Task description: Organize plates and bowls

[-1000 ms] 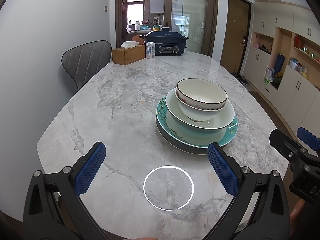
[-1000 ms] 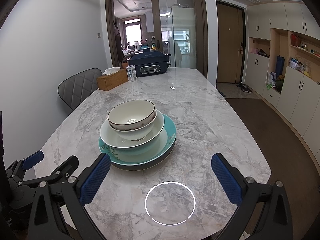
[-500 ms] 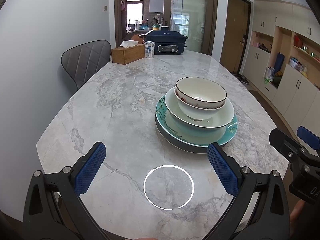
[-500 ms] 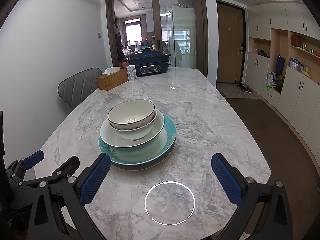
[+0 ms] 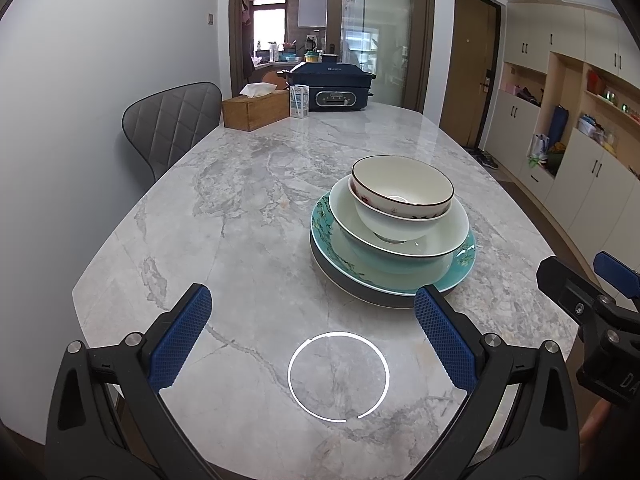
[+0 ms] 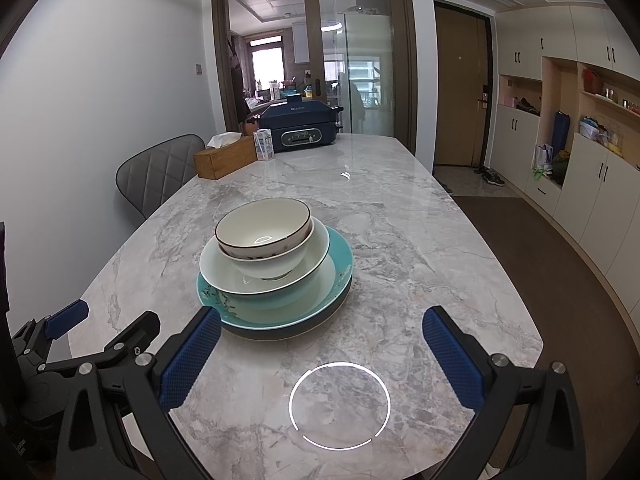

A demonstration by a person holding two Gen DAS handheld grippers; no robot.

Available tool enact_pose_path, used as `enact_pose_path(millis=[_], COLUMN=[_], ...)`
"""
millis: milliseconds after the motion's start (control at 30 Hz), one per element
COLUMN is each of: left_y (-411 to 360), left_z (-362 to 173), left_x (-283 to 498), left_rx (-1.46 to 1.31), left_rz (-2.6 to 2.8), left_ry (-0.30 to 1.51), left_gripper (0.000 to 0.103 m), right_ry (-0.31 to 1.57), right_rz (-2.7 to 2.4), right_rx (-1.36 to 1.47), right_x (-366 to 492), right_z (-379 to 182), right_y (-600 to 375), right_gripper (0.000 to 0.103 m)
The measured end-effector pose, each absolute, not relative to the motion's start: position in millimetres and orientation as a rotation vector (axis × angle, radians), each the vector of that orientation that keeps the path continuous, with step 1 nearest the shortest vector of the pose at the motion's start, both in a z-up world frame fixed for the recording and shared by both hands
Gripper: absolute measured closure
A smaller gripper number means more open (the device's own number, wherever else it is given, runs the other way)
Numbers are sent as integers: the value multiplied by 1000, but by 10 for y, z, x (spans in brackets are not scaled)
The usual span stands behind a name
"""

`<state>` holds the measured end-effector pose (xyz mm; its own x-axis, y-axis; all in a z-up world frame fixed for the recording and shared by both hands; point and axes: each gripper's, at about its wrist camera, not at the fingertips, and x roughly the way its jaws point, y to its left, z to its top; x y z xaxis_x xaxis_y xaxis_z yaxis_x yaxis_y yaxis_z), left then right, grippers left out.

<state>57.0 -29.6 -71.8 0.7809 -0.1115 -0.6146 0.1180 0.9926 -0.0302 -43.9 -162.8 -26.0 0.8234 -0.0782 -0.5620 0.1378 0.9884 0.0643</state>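
A stack of dishes stands on the marble table (image 5: 248,200). At the bottom is a dark plate (image 5: 360,292), then a teal patterned plate (image 5: 460,260), a wide white bowl (image 5: 440,232), and a small cream bowl with a dark rim (image 5: 400,180) nested in another small white bowl. The stack also shows in the right wrist view (image 6: 276,264). My left gripper (image 5: 312,316) is open and empty, near and left of the stack. My right gripper (image 6: 320,340) is open and empty, near and right of it.
At the far end stand a wooden tissue box (image 5: 256,112), a small carton (image 5: 299,101) and a dark blue electric cooker (image 5: 332,88). A grey chair (image 5: 172,124) is at the left side. Cabinets (image 5: 580,140) line the right wall.
Both grippers stay open and almost still. The left wrist view has drifted very slightly, and the stack has not moved.
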Motion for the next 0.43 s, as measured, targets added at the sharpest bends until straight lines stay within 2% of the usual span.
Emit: enact_pose_path(millis=[433], left_y=[-326], left_z=[-724], left_x=[593], left_rx=[16], left_rz=[-131], left_ry=[663], left_gripper=[0], right_ry=[594], right_rz=[-114], right_rx=[104], right_x=[-435], right_z=[-258], right_y=[-1631], right_gripper=[0])
